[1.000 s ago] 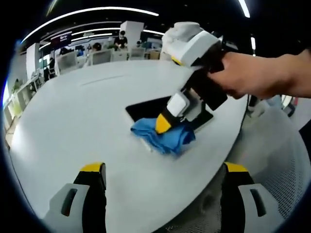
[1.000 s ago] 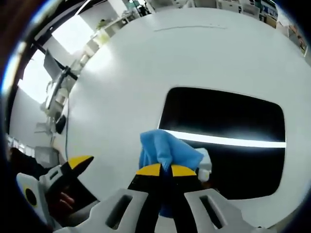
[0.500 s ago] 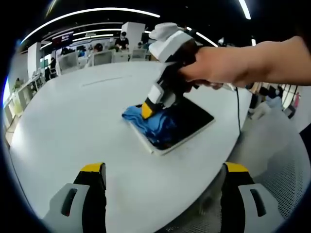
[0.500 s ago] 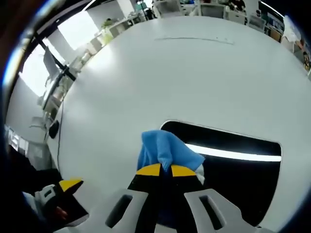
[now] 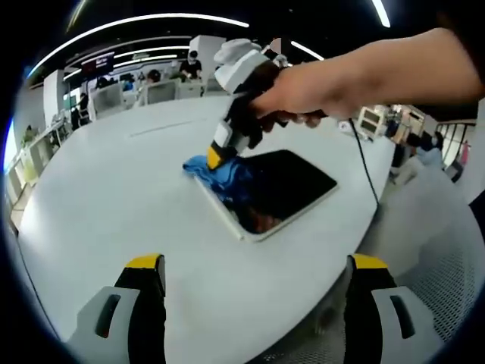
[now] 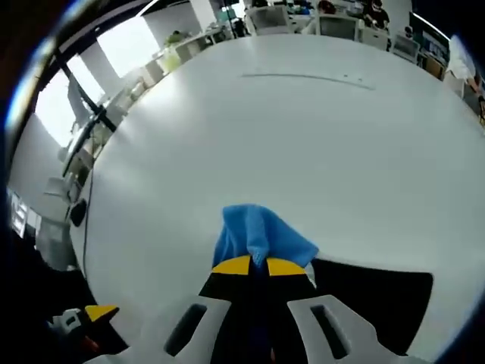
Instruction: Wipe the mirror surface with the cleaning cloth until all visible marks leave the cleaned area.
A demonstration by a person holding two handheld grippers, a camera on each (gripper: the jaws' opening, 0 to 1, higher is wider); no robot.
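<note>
In the left gripper view, the left hand-held gripper (image 5: 254,292) hangs over the white counter (image 5: 114,189) with its jaws wide apart and nothing between them. Ahead, a person's hand (image 5: 292,91) presses the right hand-held gripper (image 5: 214,158) and a blue cleaning cloth (image 5: 220,173) onto the far corner of the dark mirror (image 5: 284,186).

In the right gripper view, the right hand-held gripper (image 6: 258,265) is clamped on the cleaning cloth (image 6: 258,233), at the mirror's (image 6: 371,299) edge. No writing is readable.
</note>
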